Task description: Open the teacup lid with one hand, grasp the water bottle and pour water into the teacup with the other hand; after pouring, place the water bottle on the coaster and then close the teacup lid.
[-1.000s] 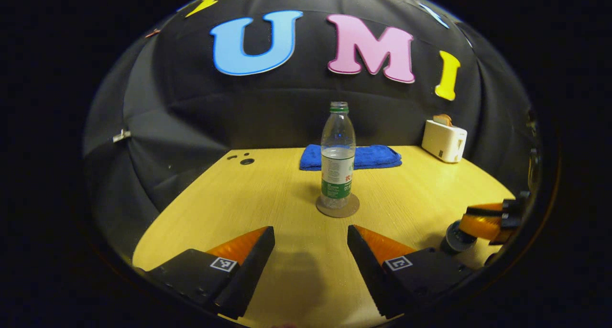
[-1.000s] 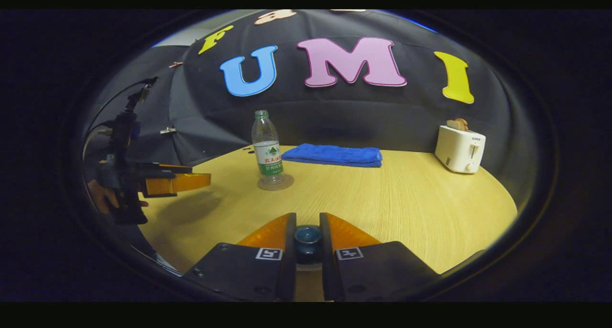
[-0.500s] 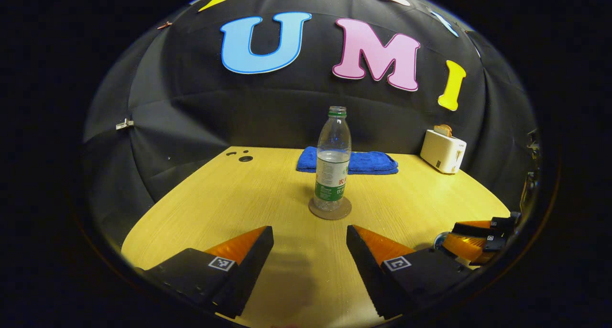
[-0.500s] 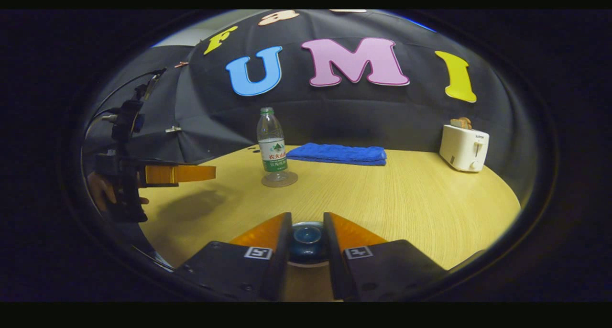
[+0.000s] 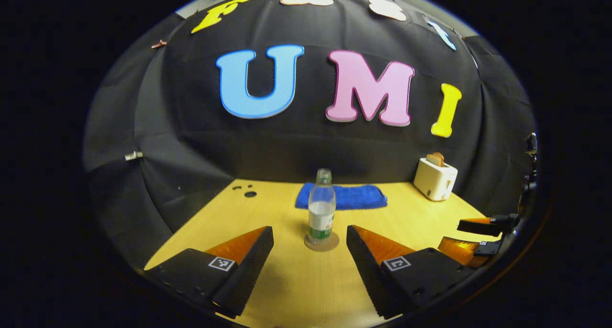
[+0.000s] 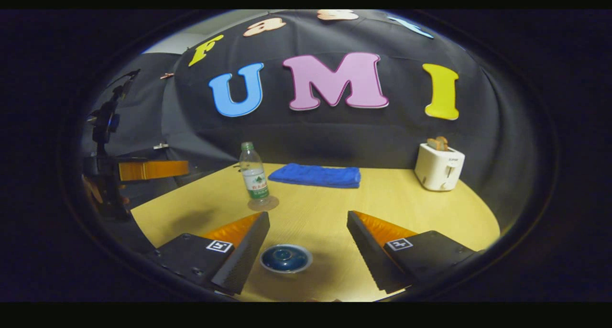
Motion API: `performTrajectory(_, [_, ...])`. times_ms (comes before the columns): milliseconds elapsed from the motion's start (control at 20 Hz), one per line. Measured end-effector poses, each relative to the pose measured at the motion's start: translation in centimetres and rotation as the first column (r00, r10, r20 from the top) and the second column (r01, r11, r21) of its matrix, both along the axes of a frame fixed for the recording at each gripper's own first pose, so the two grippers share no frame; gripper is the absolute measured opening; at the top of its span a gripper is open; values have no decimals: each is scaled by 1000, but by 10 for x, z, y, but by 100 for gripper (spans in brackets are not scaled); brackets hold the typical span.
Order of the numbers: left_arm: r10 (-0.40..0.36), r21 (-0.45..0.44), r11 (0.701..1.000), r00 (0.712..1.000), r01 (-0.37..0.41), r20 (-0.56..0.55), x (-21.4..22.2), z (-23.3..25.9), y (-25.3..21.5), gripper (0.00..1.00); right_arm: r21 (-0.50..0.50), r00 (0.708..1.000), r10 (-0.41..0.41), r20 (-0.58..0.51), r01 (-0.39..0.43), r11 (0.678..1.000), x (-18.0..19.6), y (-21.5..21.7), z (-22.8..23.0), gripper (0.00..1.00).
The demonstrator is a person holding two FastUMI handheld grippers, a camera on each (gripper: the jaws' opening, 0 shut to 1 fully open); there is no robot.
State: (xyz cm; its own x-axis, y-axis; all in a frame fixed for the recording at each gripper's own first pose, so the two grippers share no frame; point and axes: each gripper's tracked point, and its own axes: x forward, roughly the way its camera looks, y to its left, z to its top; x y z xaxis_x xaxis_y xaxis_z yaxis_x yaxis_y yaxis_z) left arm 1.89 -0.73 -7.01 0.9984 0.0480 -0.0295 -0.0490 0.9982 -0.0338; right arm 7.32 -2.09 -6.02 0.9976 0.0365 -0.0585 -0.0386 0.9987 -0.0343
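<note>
Stage: judging by the layout, the pour is done. The water bottle stands upright on the coaster, and the teacup lid sits flat with nothing gripping it.

Key relation: in the right gripper view, the lid lies at the lower centre of the frame, directly between the two fingers of your right claw. It is low in the gap and nearer the left finger than the right one.

Right claw: released, fingers spread wide, touching neither the lid nor its knob.

Left claw: released too, fingers wide apart, carrying nothing.

Bottle from left claw: straight ahead, centred between the fingers in the lower middle of the left gripper view, well apart from the tips, long axis vertical.

Cup beneath the lid: hidden, so you cannot confirm the seating from here.

Nearer hand: your right claw is the one over the lid.

Next, as a judgement: if the lid is seated, simply draw the right claw away; nothing remains to grasp.

Bystanders: blue towel and toaster sit at the back of the table, upper right, well clear.
</note>
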Motion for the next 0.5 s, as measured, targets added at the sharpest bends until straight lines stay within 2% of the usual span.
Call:
performTrajectory(150, [47, -11, 999, 995, -46, 87, -25, 55, -1, 96, -14, 997, -44, 65, 45, 999, -19, -14, 53, 100])
performTrajectory(250, [50, -28, 999, 991, -47, 123, -47, 78, -8, 96, -16, 992, -68, 106, 70, 997, -33, -22, 84, 100])
performTrajectory(350, [41, -16, 999, 987, -39, 158, -67, 92, -16, 96, -14, 985, -93, 147, 96, 995, -48, -29, 107, 100])
performTrajectory(500, [31, -3, 1000, 987, -31, 155, -93, 90, -26, 96, -15, 977, -132, 169, 136, 991, -71, -35, 120, 100])
